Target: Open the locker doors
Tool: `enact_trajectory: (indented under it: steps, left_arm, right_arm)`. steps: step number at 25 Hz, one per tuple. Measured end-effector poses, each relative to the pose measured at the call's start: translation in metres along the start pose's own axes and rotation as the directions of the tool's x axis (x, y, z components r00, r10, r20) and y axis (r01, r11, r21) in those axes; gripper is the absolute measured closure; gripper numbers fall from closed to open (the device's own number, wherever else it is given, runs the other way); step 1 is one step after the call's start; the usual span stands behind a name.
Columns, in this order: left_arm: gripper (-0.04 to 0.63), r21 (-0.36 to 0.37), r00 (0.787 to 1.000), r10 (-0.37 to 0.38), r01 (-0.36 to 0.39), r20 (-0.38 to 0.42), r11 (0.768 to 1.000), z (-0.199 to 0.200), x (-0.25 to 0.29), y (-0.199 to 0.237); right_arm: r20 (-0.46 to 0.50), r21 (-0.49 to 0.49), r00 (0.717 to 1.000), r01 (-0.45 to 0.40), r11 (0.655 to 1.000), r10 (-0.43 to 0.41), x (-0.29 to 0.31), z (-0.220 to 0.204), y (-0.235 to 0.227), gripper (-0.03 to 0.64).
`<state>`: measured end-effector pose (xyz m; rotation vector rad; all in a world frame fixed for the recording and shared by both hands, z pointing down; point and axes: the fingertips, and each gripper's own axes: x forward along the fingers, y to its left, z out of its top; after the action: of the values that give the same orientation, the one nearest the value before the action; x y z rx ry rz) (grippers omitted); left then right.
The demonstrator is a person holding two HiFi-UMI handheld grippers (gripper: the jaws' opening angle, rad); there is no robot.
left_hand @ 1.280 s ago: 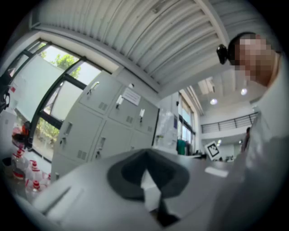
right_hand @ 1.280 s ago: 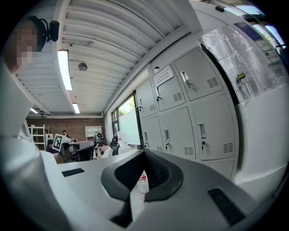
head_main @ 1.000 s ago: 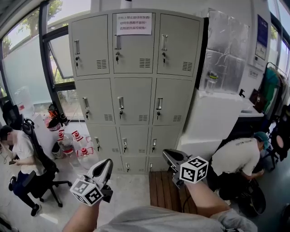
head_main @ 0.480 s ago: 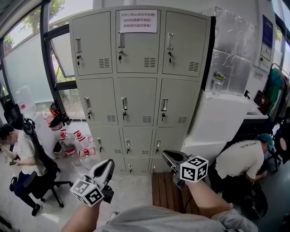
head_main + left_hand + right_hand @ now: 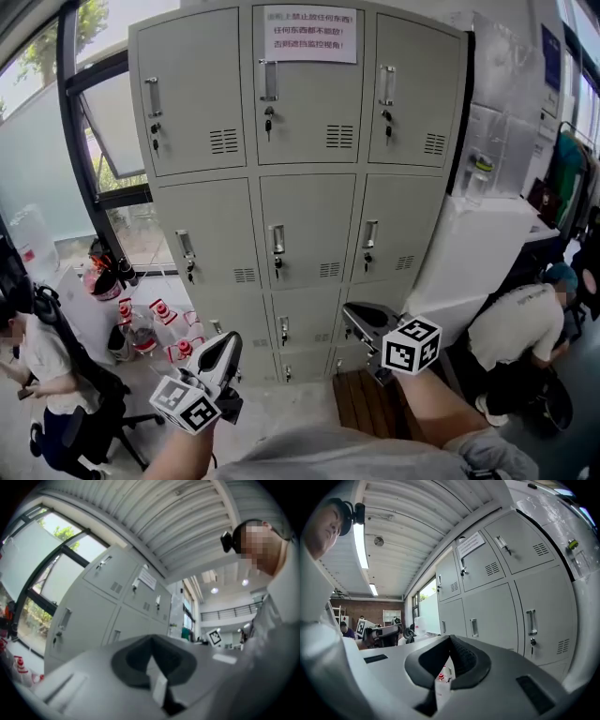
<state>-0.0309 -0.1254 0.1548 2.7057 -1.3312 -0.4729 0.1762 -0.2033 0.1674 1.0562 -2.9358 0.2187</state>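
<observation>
Left gripper (image 5: pixel 228 342): jaws together, nothing held between the pads; its own view looked up along the closed jaws toward the locker and ceiling. Right gripper (image 5: pixel 354 314): jaws likewise closed on nothing, only a thin slit below the pads. Both were held low in the head view, marker cubes nearest the camera, tips pointing toward the locker (image 5: pixel 300 178) but well apart from it, touching no door. The left was in front of the lower left column, the right in front of the lower right column. The locker stood straight ahead, three columns of grey doors, every visible door shut flush. Each door had an upright handle (image 5: pixel 277 239) with a lock below it; keys hung in several locks. A white notice (image 5: pixel 310 34) with red print was fixed to the top middle door. Red-capped bottles (image 5: pixel 150 323) stood on the floor at the locker's left foot, under the window (image 5: pixel 103 141). A wooden slat board (image 5: pixel 370 403) lay on the floor before the right column. A white cabinet (image 5: pixel 478 253) stood just beside the locker's right side. One person sat at far left (image 5: pixel 42 361); another crouched at far right (image 5: pixel 520 323).
</observation>
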Motion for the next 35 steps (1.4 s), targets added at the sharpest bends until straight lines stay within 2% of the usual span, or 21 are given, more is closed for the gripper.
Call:
enact_trajectory:
  steps: [5, 7, 10, 13, 18, 23, 26, 29, 32, 35]
  left_arm:
    - [0.591, 0.010, 0.995, -0.094, 0.095, -0.035, 0.995, 0.037, 0.037, 0.088]
    - [0.591, 0.023, 0.991, -0.125, 0.126, -0.040, 0.992, 0.050, 0.056, 0.113]
    - [0.591, 0.005, 0.989, -0.148, 0.148, -0.023, 0.989, 0.064, 0.081, 0.136]
    - [0.591, 0.005, 0.987, -0.161, 0.161, 0.010, 0.987, 0.077, 0.107, 0.141]
    - [0.591, 0.019, 0.989, -0.132, 0.131, 0.069, 0.991, 0.109, 0.148, 0.136]
    - [0.591, 0.106, 0.988, -0.124, 0.114, 0.096, 0.988, 0.159, 0.179, 0.126]
    - [0.591, 0.126, 0.981, -0.144, 0.129, 0.127, 0.984, 0.197, 0.192, 0.122]
    - [0.591, 0.153, 0.977, -0.160, 0.138, 0.139, 0.978, 0.228, 0.201, 0.122]
    - [0.591, 0.174, 0.976, -0.167, 0.141, 0.141, 0.974, 0.253, 0.205, 0.127]
    - [0.591, 0.190, 0.975, -0.174, 0.146, 0.140, 0.971, 0.273, 0.204, 0.131]
  right_arm:
    - [0.041, 0.005, 0.997, 0.059, 0.998, -0.059, 0.084, 0.034, -0.011, 0.611]
    - [0.066, 0.004, 0.994, 0.084, 0.996, -0.084, 0.108, 0.050, -0.019, 0.611]
    - [0.077, -0.007, 0.991, 0.111, 0.994, -0.110, 0.132, 0.066, -0.034, 0.611]
    - [0.093, -0.031, 0.990, 0.108, 0.994, -0.105, 0.147, 0.091, -0.052, 0.611]
    - [0.129, -0.117, 0.990, 0.069, 0.991, -0.054, 0.168, 0.154, -0.068, 0.611]
    - [0.185, -0.250, 0.983, 0.039, 0.967, 0.009, 0.191, 0.240, -0.057, 0.611]
    - [0.218, -0.309, 0.976, 0.038, 0.950, 0.031, 0.206, 0.289, -0.044, 0.611]
    - [0.240, -0.371, 0.970, 0.070, 0.926, 0.023, 0.222, 0.331, -0.032, 0.609]
    - [0.258, -0.363, 0.966, 0.103, 0.926, -0.007, 0.241, 0.367, -0.027, 0.605]
    - [0.256, -0.357, 0.964, 0.156, 0.921, -0.065, 0.261, 0.392, -0.029, 0.527]
